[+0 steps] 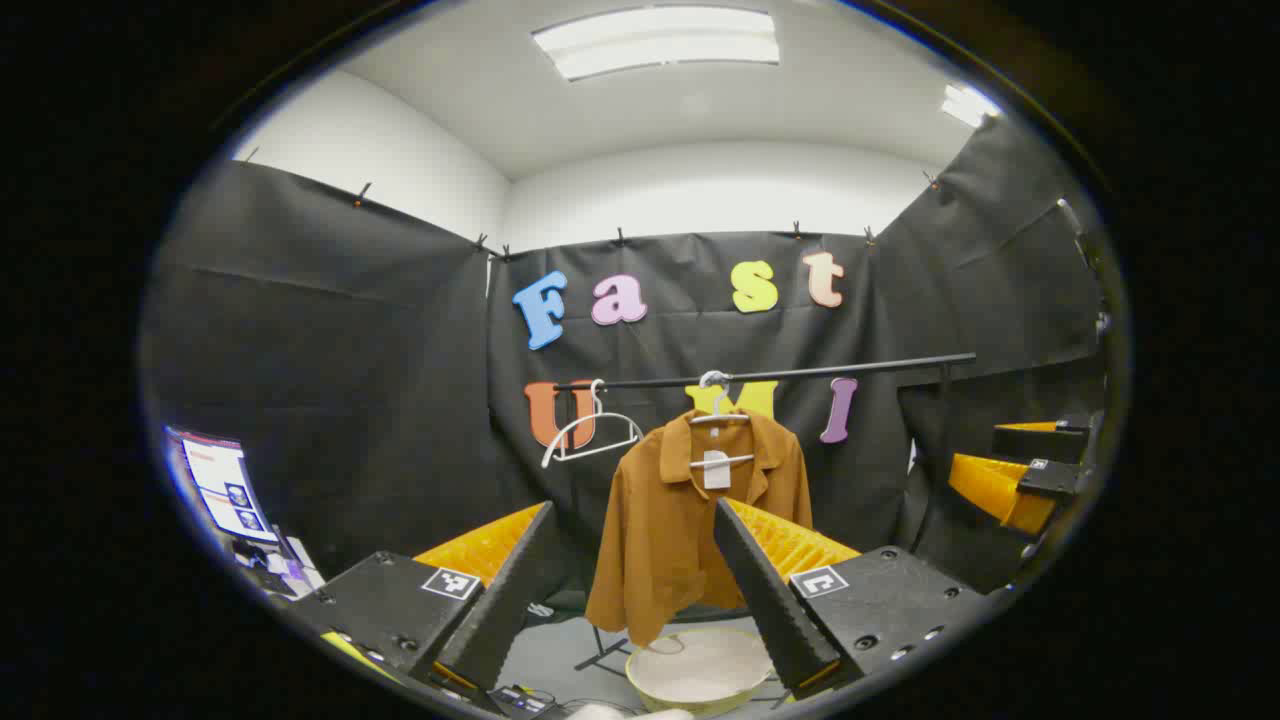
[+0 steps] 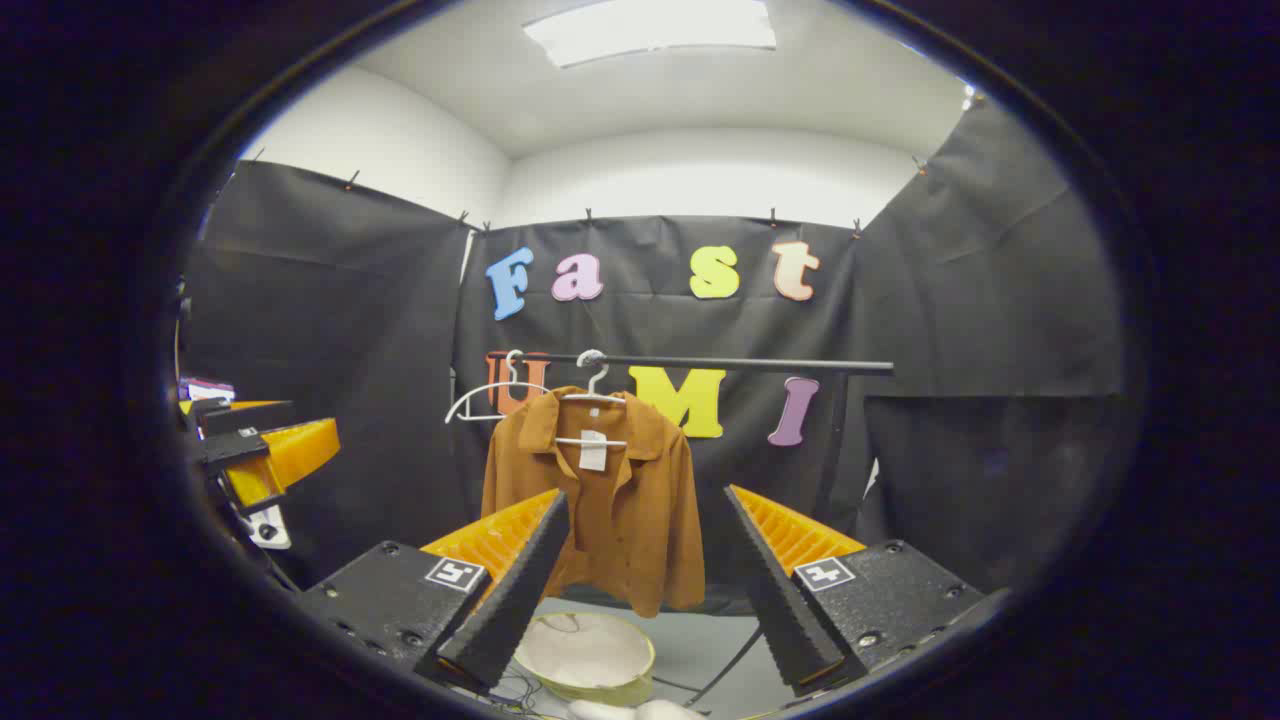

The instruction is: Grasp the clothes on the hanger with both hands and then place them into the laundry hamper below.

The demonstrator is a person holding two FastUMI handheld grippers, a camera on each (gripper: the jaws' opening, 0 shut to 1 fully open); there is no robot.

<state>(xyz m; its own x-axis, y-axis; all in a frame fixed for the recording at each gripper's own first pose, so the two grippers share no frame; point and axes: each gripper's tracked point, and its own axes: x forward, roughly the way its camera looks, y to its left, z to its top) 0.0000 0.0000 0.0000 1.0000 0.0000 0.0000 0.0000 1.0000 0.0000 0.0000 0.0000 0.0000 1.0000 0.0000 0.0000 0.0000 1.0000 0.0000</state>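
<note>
Your left gripper (image 1: 630,590) is spread wide, its two black fingers apart with nothing between them. Straight ahead of it, well apart from the fingertips, the brown shirt (image 1: 690,520) hangs on a white hanger (image 1: 718,420) from the black rail (image 1: 800,373). In the left gripper view the shirt sits in the gap between the fingers, slightly toward the right finger, whose tip overlaps its lower right edge in the picture without touching it. An empty white hanger (image 1: 590,430) hangs on the same rail to the shirt's left. The laundry hamper (image 1: 700,668), round and pale with a yellowish rim, stands on the floor right under the shirt's hem.

Your right gripper (image 2: 640,590) is likewise spread and holds nothing. From it the brown shirt (image 2: 600,500) lies ahead and left of centre, partly behind the left finger's tip, and well away from it. The laundry hamper (image 2: 590,655) shows low between the fingers, below the shirt. Your other gripper appears at the edge of each view: at the right in the left gripper view, at the left in the right gripper view, also away from the shirt.
</note>
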